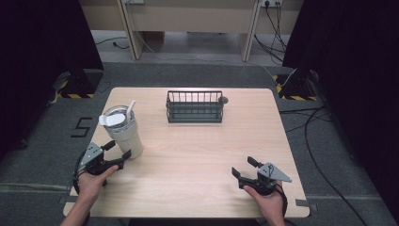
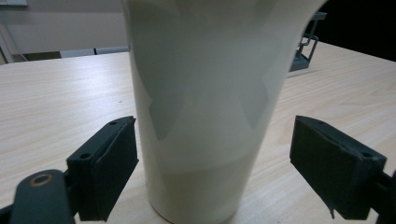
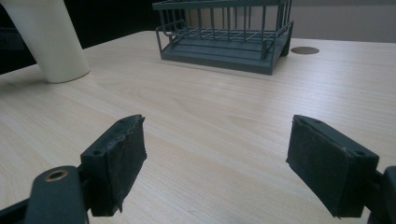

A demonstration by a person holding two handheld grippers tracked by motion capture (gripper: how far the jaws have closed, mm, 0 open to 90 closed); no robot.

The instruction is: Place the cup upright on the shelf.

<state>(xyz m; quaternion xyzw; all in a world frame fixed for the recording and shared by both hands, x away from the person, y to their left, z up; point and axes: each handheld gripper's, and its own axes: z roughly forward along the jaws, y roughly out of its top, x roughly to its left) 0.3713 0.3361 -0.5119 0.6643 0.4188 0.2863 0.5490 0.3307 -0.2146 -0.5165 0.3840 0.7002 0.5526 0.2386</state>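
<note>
Nothing looked done yet: cup (image 1: 123, 132) stood between the open left gripper (image 1: 115, 151), rack (image 1: 195, 107) empty, right gripper (image 1: 243, 169) open and holding nothing.

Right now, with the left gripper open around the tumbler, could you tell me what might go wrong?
1. The tumbler is tall and narrow at its base; the left gripper sits low around it, so a low squeeze might tip it.
2. It stands near the table edge, so a nudge could push it off.
3. Its straw and lid could spill if it tilts.
</note>
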